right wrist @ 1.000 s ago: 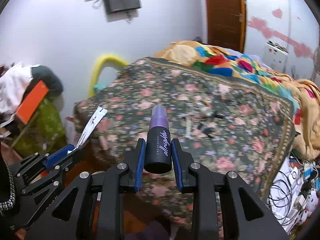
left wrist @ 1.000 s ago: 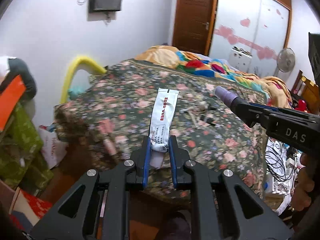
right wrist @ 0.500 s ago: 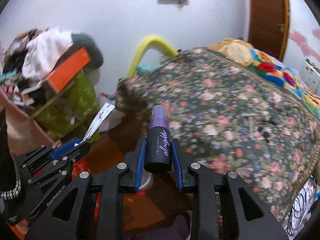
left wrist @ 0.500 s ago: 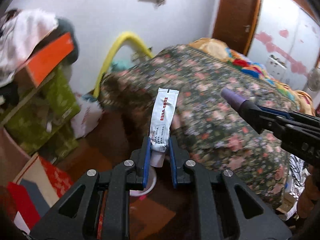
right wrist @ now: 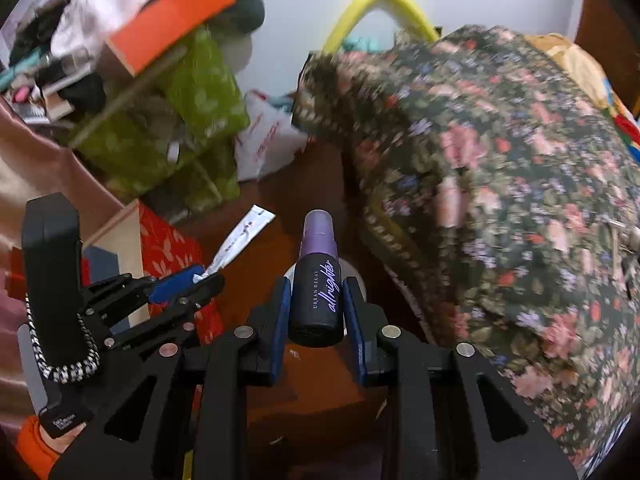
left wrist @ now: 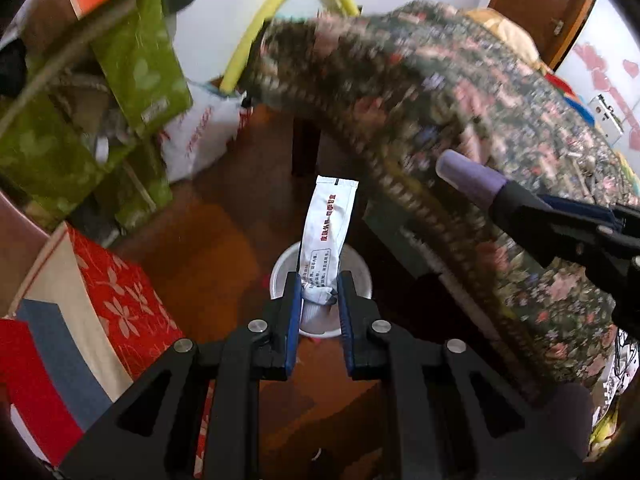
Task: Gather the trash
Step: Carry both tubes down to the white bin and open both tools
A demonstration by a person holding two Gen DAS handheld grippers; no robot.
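Note:
My left gripper [left wrist: 318, 294] is shut on the crumpled lower end of a white sachet [left wrist: 327, 224] with red print, which sticks up between the blue pads. Directly below it on the brown floor stands a round white bin [left wrist: 280, 274], mostly hidden by the sachet and fingers. My right gripper [right wrist: 316, 300] is shut on a black spray bottle [right wrist: 318, 298] with a purple cap; a sliver of the bin [right wrist: 354, 270] shows behind it. In the left wrist view the bottle [left wrist: 468, 178] pokes in from the right. In the right wrist view the left gripper [right wrist: 202, 276] holds the sachet [right wrist: 244, 238].
A bed under a dark floral quilt [left wrist: 500, 140] fills the right side. Green bags [left wrist: 136, 64], an orange box [right wrist: 172, 20], a white plastic bag [left wrist: 200, 132] and a red patterned box [left wrist: 116, 288] crowd the left. A yellow tube [left wrist: 276, 4] leans at the wall.
Both grippers have swung left off the bed and tilted down toward the floor, each still holding its item. The white bin has come into view below them.

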